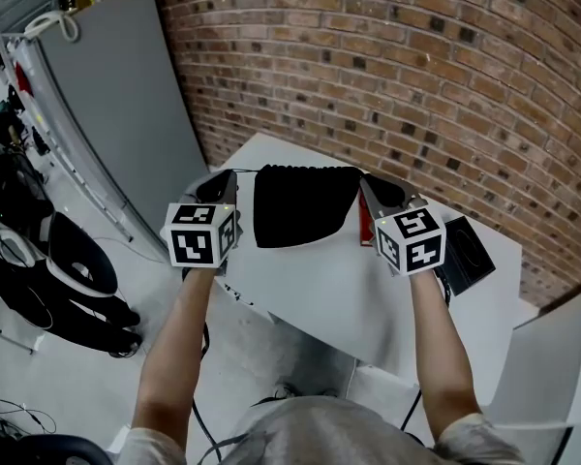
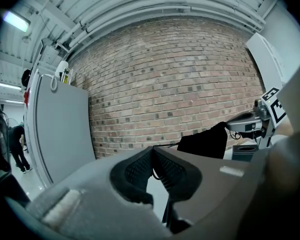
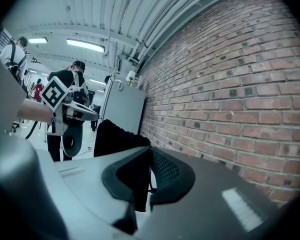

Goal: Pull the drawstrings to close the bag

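A black drawstring bag hangs above the white table, stretched between my two grippers, its top edge pulled into a flat line. My left gripper is shut on a thin black drawstring at the bag's left. In the left gripper view the cord is pinched between the pads, and the bag hangs to the right. My right gripper is shut on the drawstring at the bag's right corner. In the right gripper view that cord shows between the pads, with the bag to the left.
A black box sits on the table beside my right gripper. A brick wall runs behind the table. A grey panel stands at the left, with a dark chair and cables on the floor. People stand far off.
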Motion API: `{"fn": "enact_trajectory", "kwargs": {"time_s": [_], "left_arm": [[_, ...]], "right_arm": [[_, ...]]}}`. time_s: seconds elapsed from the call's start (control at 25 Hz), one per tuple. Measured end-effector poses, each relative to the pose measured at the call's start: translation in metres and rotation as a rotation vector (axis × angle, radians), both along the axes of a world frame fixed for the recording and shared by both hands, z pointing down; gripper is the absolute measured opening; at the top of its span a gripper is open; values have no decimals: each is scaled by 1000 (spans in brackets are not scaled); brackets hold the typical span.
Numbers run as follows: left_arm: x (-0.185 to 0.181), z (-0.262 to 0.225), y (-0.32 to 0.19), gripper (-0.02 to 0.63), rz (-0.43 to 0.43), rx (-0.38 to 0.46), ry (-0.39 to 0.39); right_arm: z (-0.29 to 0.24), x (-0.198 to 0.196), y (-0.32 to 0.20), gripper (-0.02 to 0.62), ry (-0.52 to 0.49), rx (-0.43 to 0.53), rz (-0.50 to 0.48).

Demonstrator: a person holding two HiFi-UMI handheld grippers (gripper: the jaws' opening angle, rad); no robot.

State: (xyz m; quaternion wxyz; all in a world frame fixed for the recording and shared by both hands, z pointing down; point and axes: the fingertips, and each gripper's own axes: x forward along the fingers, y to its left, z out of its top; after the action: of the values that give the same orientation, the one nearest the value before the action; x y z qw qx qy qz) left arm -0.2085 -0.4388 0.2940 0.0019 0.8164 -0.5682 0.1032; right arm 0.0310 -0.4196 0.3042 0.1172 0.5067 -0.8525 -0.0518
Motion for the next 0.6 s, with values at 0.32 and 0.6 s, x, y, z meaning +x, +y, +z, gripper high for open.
{"fn": "enact_trajectory", "kwargs": {"time_s": [0.32, 0.6], "left_arm": [[-2, -1, 0, 6, -10, 0, 1], [-4, 1, -3, 6, -13, -9, 8]], "right_arm": [[1, 1, 4, 9, -61, -37, -33], [-1, 1, 4, 9, -111, -68, -64]]}}
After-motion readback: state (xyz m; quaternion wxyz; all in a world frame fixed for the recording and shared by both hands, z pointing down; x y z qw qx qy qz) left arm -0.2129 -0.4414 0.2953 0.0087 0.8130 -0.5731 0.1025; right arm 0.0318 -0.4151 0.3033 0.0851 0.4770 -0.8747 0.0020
